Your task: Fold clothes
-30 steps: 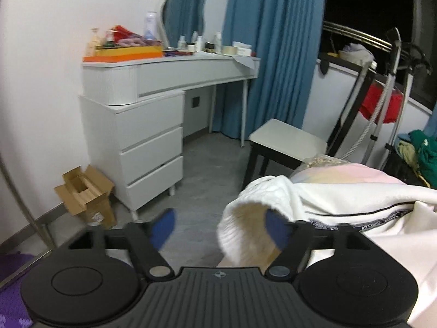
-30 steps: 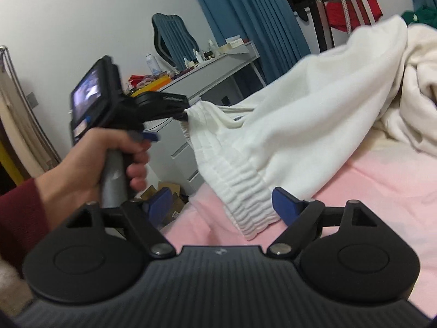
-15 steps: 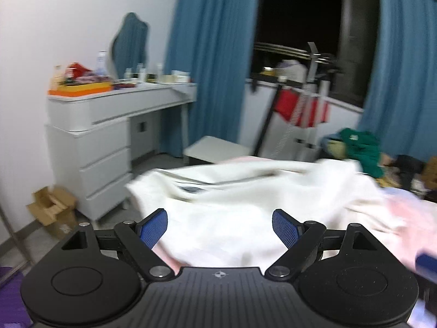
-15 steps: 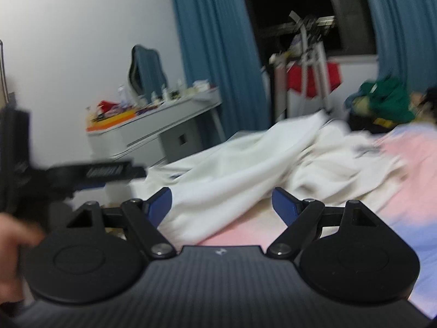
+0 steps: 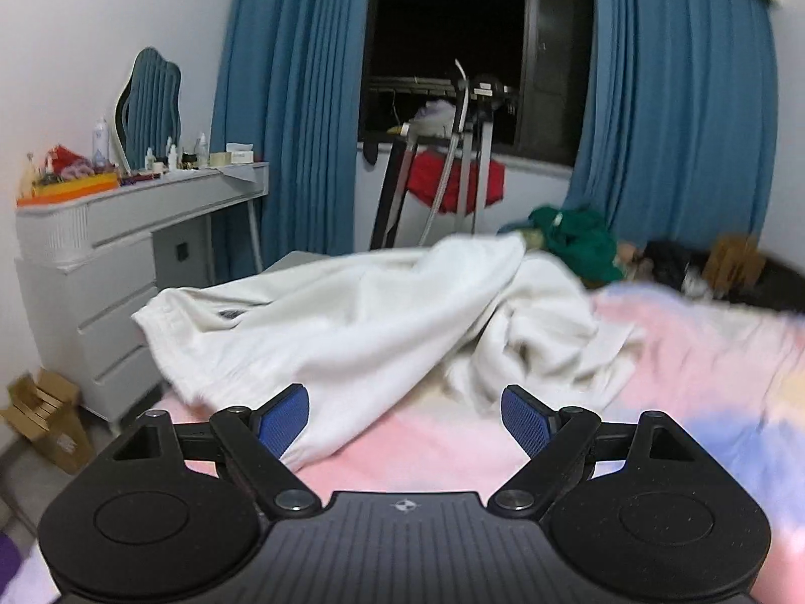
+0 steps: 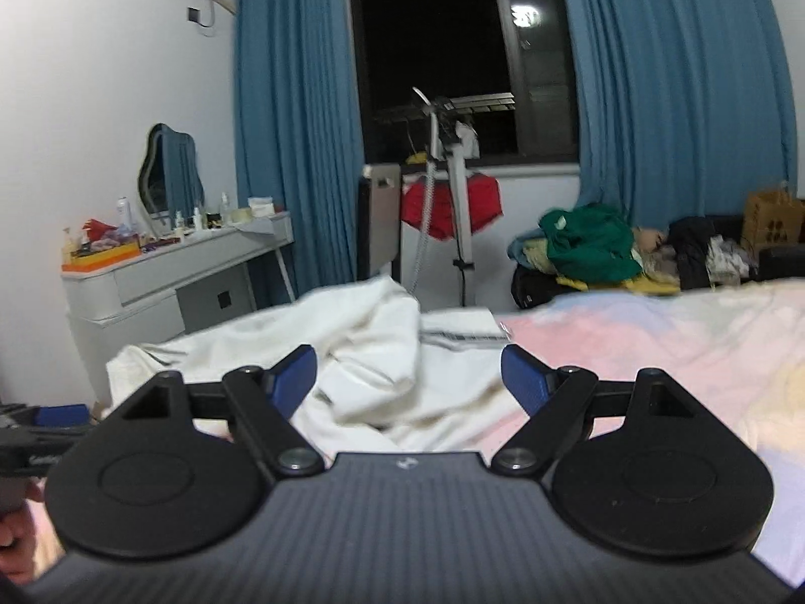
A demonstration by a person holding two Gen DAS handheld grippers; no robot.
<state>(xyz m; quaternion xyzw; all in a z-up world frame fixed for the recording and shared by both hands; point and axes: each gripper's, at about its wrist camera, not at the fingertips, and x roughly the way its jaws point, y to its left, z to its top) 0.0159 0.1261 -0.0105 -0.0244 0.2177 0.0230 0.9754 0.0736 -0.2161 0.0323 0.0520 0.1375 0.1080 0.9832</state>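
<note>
The left gripper [image 5: 405, 420] stands with its blue pads wide apart and nothing pinched between them; the near edge of the white garment [image 5: 362, 332] lies just past its left pad, loose on the bed. The right gripper [image 6: 408, 377] is spread just as wide and grips nothing, hanging above the rumpled cloth [image 6: 372, 367].

The white garment sprawls in a crumpled heap on the left, near part of the pink bedspread [image 5: 694, 367], one long piece running from a ribbed hem at the left up to a raised ridge in the middle, with more folds bunched to the right of it. From the right gripper's side a striped band of the garment [image 6: 460, 334] shows at its far edge, beside bare pink bedding [image 6: 629, 337].

At the far left of that same view, the other gripper's blue tip [image 6: 60, 415] and a bit of the person's hand [image 6: 15, 548] show low at the edge.

Beyond the bed on the left stands a white dressing table [image 5: 126, 231] with a mirror [image 5: 151, 105] and bottles. Blue curtains [image 5: 297, 116] frame a dark window [image 5: 453, 30]. A stand draped with red cloth [image 5: 455, 183] sits under the window, and to the right a pile of clothes topped by something green [image 5: 578, 241].
</note>
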